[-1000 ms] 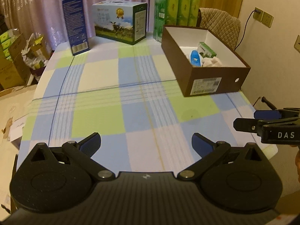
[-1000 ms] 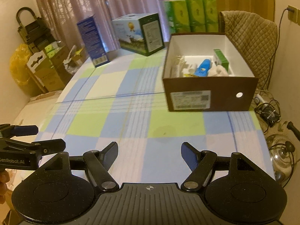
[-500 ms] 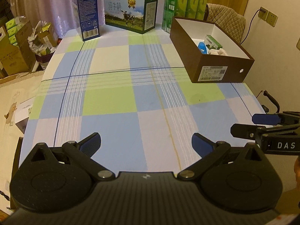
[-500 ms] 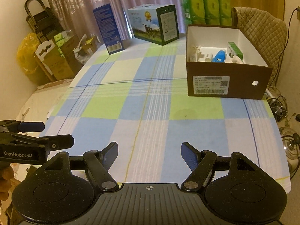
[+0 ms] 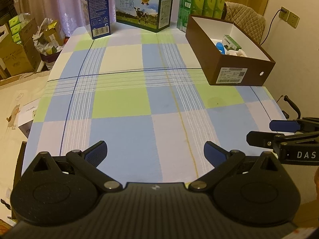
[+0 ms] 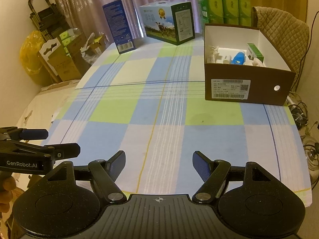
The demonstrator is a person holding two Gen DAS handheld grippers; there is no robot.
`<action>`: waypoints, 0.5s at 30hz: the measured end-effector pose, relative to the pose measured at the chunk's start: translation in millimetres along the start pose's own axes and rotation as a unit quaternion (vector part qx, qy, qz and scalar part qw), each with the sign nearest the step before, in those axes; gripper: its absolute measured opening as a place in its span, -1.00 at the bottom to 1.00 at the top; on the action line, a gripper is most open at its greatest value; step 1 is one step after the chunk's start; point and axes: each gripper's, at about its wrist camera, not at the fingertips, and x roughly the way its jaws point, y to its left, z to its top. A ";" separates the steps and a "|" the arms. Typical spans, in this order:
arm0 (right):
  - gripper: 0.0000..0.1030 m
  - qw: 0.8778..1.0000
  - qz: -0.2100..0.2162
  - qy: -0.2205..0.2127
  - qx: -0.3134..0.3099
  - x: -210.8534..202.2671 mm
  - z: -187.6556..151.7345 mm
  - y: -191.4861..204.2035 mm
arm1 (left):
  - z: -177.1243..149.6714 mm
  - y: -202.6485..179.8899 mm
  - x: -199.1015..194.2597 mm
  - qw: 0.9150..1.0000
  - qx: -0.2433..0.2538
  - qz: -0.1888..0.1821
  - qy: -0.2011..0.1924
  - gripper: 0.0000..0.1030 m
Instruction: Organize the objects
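On the checked tablecloth (image 6: pixel 159 107), the brown box (image 6: pixel 247 91) holds small items.

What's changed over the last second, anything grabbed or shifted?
Both grippers, left and right, pulled back from the brown box toward the table's near edge, so more of the checked cloth shows. Nothing was gripped or released; both stayed open. The box, its contents and the cartons behind kept their places.

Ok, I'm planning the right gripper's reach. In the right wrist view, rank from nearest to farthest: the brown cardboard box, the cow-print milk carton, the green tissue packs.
1. Brown cardboard box, ahead to the right of the open right gripper.
2. Cow-print milk carton, far edge, centre.
3. Green tissue packs, back right, behind the box.
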 end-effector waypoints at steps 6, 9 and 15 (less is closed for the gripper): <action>0.39 1.000 0.000 0.003 0.000 2.0 1.2 -0.2 | 1.0 0.1 1.5 1.000 0.000 0.000 0.001 0.98; 0.39 1.000 -0.001 0.004 0.001 3.4 1.7 -1.7 | 2.0 -0.8 4.4 1.000 -0.001 0.000 0.003 0.98; 0.39 1.000 -0.004 0.006 0.005 6.2 3.8 -6.1 | 4.9 -1.8 10.4 1.000 0.000 -0.002 0.006 0.98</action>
